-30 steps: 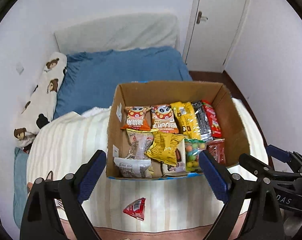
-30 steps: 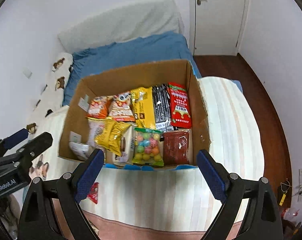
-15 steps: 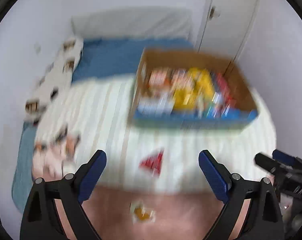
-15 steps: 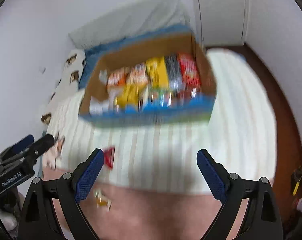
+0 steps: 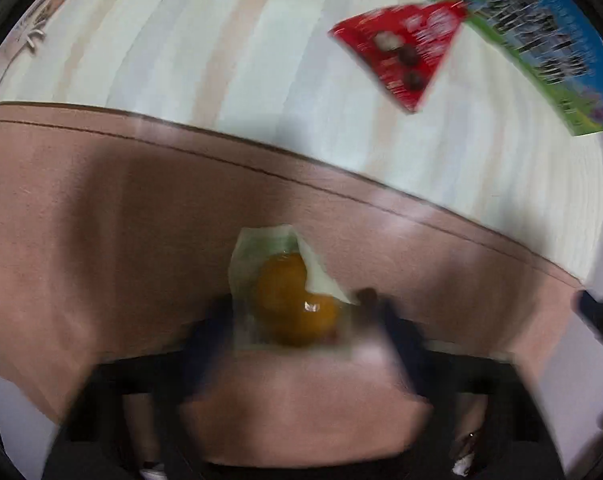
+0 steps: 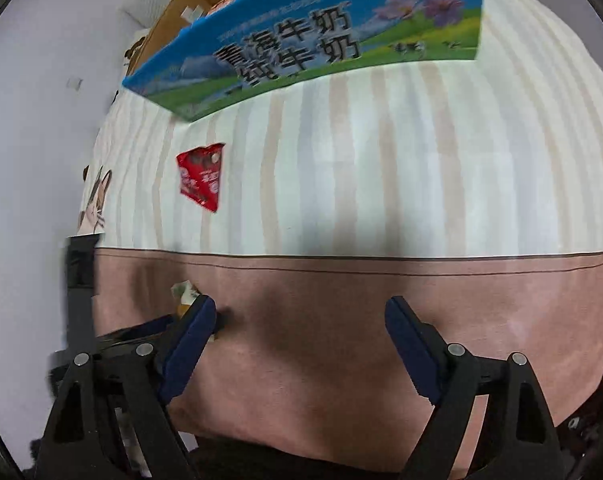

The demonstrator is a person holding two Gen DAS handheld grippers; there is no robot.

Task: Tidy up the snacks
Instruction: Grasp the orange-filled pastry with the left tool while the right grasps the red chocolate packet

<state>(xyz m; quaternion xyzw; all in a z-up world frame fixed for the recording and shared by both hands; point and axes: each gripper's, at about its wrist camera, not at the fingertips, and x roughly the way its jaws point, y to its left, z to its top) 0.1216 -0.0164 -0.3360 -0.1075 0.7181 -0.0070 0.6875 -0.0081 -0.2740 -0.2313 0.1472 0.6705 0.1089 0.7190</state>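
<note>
An orange snack in a clear wrapper (image 5: 293, 300) lies on the pink band of the blanket. My left gripper (image 5: 297, 320) is low over it, its blurred fingers either side of the packet, still apart. The packet's edge shows in the right wrist view (image 6: 185, 292), partly behind a finger. A red triangular snack packet (image 5: 401, 56) (image 6: 201, 176) lies on the striped blanket. The snack box (image 6: 321, 44), blue printed side toward me, stands behind it. My right gripper (image 6: 301, 320) is open and empty above the pink band.
The striped blanket (image 6: 381, 160) covers the bed, with a pink band (image 6: 361, 340) along the near edge. The left gripper's body (image 6: 113, 344) sits close to my right gripper's left finger. A white wall is on the left.
Both grippers have dropped down and forward toward the bed's near edge. The left one has come down over the orange snack packet. The box's contents have gone out of view.
</note>
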